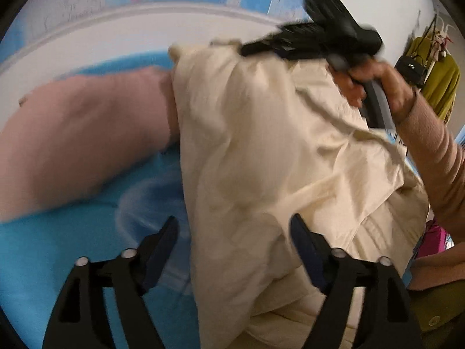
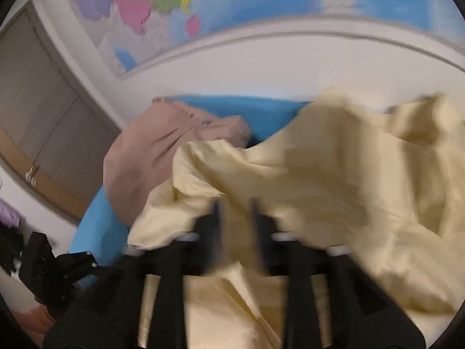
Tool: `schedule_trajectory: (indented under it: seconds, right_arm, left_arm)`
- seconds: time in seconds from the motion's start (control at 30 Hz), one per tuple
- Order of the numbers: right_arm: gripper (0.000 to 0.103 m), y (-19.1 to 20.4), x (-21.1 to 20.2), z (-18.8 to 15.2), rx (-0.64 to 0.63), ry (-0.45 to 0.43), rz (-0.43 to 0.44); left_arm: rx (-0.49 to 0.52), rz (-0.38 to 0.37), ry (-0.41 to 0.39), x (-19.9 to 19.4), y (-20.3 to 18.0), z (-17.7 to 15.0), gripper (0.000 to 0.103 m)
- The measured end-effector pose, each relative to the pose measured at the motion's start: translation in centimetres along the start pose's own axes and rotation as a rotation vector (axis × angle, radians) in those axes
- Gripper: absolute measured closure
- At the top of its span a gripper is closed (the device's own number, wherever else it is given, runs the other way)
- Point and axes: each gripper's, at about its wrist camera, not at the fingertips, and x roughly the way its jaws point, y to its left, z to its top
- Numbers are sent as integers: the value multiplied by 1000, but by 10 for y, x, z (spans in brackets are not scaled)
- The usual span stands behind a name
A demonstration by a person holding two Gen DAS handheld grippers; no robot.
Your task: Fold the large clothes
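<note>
A large cream garment [image 1: 276, 160] lies crumpled on the blue sheet [image 1: 58, 247]. My left gripper [image 1: 232, 241] is open wide at its near edge: the right finger [image 1: 305, 241] is over the cloth and the left finger [image 1: 162, 244] over bare sheet. A hand holds my right gripper [image 1: 250, 48] at the garment's far end. In the right wrist view, the blurred right gripper [image 2: 235, 212] has its jaws apart, with the cream garment [image 2: 334, 174] showing in the gap and draped ahead. No pad visibly presses on it.
A pink garment [image 1: 81, 133] [image 2: 151, 157] lies on the sheet left of the cream one. A white wall with a coloured map [image 2: 174, 0] runs behind. A door [image 2: 37, 110] is at left. Clothes hang on a rack [image 1: 436, 87] at right.
</note>
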Motion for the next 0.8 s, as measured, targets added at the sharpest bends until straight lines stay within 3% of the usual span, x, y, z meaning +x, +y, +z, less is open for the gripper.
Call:
schedule_trajectory:
  seconds: [0.07,0.13,0.17,0.33,0.4,0.53,0.6,0.67,0.73,0.77,0.8]
  right_arm:
    - [58,-8,-45,-19,-9,-52,6]
    - [44,-25,-90,-46,11,-93,-14]
    - [43,-30,-103,-56,23,-100,-29]
    - [39,-69,-179,-155,160,-59,-145]
    - [39,-74,-195,-184,204,-43,-180]
    - [36,-75,-211,-226,254,-44,-135]
    - [36,-70,-203,-233,236,-34,-130]
    - [47,-69,-192,-236,223,-15,-169]
    - [84,-67,-187,-234,191,-15,-203]
    - [93,-66,-190,-233,182,-30,-193]
    - [95,-63,-197,-231,172,-54,-182]
  left_arm:
    - [22,11,-26,-9,-3,10,18]
    - [46,40,-44,-11,-7,24,18]
    - [52,54,-49,-8,-9,32,18]
    - [43,75,-39,15,-5,66,19]
    - [35,74,-39,24,-8,72,19]
    - [48,89,-36,38,-16,89,19]
    - [51,114,-12,49,-22,96,27]
    - [39,120,14,57,-22,98,34]
    - [39,146,17,61,-24,98,39]
    - [41,162,17,62,-24,98,44]
    - [38,175,16,62,-23,97,46]
